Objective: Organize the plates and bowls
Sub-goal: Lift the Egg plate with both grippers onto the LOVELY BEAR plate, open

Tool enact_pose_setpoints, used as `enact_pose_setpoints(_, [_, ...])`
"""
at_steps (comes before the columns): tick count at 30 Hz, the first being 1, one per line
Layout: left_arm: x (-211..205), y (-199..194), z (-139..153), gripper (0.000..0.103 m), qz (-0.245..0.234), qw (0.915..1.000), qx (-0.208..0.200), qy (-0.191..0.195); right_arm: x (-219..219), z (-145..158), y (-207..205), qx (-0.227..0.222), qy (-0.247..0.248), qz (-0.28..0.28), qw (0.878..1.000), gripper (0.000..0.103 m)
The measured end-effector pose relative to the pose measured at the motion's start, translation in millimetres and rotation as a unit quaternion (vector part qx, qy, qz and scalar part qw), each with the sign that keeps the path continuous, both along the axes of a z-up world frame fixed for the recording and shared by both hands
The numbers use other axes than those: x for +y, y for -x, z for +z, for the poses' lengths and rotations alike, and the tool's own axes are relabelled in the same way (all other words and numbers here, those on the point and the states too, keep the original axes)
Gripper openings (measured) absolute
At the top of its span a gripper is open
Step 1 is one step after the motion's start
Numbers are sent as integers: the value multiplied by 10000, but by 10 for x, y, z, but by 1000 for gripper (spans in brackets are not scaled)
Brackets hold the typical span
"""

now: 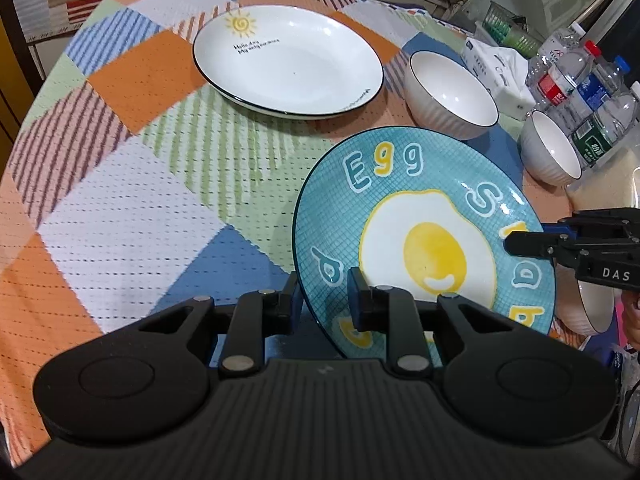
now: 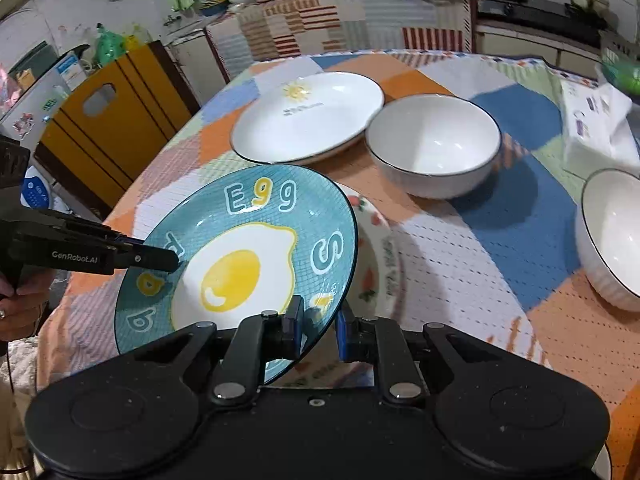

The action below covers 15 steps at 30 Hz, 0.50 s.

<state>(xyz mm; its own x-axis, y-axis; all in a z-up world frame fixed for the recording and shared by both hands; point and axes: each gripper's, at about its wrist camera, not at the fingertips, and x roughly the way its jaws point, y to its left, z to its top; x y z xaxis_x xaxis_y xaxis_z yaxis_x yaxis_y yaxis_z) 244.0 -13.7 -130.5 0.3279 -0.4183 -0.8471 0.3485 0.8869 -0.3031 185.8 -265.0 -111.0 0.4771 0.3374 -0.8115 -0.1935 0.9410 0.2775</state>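
Note:
A blue egg plate is held tilted above the table by both grippers. My left gripper is shut on its near rim; it shows in the right wrist view at the plate's left edge. My right gripper is shut on the opposite rim of the egg plate; it shows in the left wrist view. A white sun plate lies beyond. Two white bowls stand at right. A floral plate lies under the egg plate.
Water bottles and a tissue pack crowd the table's far right. A third white bowl sits under the right gripper. A yellow chair stands beside the table's left edge.

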Motion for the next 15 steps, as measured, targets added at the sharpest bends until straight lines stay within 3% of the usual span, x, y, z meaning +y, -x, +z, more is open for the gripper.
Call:
enact_pose_setpoints(6, [-77,-18,-8,21,-76,9998,23,-155,-23,-36,-47,129,85,-87,9998,21])
enact_pose_setpoints(15, [-159,-50,-65,22,-82,9991,179,-382,109,-34,-100,261,645,-56,9976,23])
